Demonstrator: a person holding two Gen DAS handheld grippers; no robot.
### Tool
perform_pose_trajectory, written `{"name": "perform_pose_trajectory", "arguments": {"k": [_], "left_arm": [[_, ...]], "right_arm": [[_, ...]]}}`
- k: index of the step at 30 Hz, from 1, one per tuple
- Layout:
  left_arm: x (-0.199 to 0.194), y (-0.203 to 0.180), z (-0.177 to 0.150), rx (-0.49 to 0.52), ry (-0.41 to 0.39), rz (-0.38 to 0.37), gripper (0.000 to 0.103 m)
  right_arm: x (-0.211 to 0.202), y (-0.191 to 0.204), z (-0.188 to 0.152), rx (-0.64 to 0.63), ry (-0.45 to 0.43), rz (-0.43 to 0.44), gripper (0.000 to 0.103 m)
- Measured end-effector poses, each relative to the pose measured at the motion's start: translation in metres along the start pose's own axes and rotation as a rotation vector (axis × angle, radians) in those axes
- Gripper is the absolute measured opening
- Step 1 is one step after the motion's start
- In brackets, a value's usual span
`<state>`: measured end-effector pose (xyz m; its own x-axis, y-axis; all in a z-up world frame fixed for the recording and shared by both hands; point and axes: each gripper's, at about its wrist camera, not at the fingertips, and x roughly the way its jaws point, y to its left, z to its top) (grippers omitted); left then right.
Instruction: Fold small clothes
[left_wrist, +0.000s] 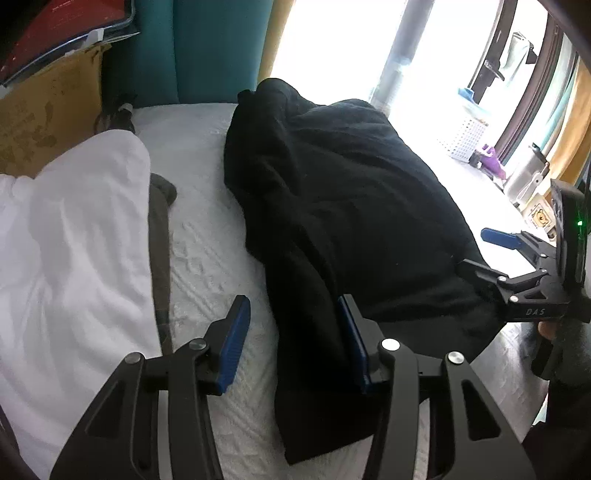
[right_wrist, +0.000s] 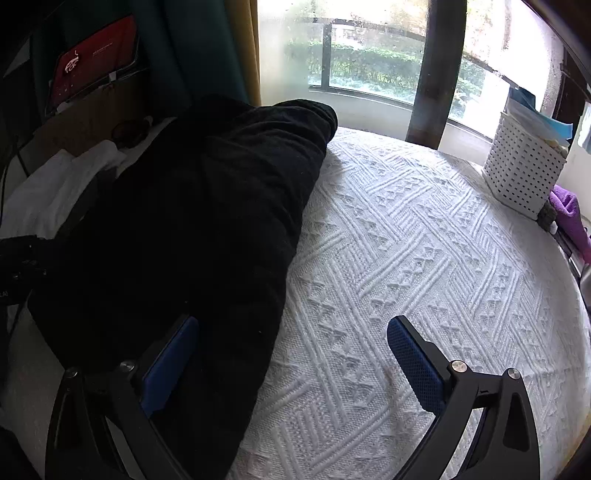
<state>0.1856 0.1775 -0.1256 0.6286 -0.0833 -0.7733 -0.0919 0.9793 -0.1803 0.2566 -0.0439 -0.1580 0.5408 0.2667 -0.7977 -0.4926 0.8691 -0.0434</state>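
Left wrist view: black garment (left_wrist: 343, 206) looks thick, soft and floppy. Both the left gripper (left_wrist: 295, 343) and right gripper (right_wrist: 291, 365) gape apart, nothing clamped; I'd pinch its near edges.

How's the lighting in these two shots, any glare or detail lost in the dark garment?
Left wrist view: the window is blown out to white, and the black garment shows only faint folds. Right wrist view: the window is milder, hedges visible; the garment reads nearly solid black. Both bend straight lines at the edges.

The right gripper (right_wrist: 291, 363) has its jaws apart over the black garment's (right_wrist: 177, 221) edge; a white basket (right_wrist: 521, 173) stands at two o'clock.
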Motion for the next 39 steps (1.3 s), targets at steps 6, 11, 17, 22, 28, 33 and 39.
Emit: {"name": "perform_pose_trajectory", "arguments": {"k": [6, 11, 17, 22, 28, 33, 39], "left_arm": [[-0.022, 0.000, 0.006, -0.043, -0.027, 0.002, 0.049], [-0.036, 0.001, 0.024, -0.065, -0.091, 0.036, 0.070], [-0.024, -0.002, 0.048, -0.068, -0.104, 0.068, 0.071], [-0.009, -0.007, 0.067, -0.039, -0.110, 0.064, 0.071], [0.008, 0.001, 0.085, -0.041, -0.112, 0.054, 0.071], [0.028, 0.012, 0.100, -0.042, -0.096, 0.044, 0.071], [0.047, 0.027, 0.110, -0.053, -0.078, -0.022, 0.071]], "right_arm": [[-0.010, -0.010, -0.006, 0.012, -0.014, 0.016, 0.102], [-0.019, -0.016, -0.003, 0.030, -0.047, 0.051, 0.102], [-0.025, -0.018, 0.011, 0.037, -0.087, 0.086, 0.102], [-0.023, -0.023, 0.028, 0.049, -0.115, 0.097, 0.102], [-0.009, -0.025, 0.056, 0.039, -0.130, 0.106, 0.102], [0.010, -0.026, 0.076, 0.030, -0.132, 0.119, 0.102], [0.039, -0.030, 0.084, 0.047, -0.104, 0.146, 0.102]]}}
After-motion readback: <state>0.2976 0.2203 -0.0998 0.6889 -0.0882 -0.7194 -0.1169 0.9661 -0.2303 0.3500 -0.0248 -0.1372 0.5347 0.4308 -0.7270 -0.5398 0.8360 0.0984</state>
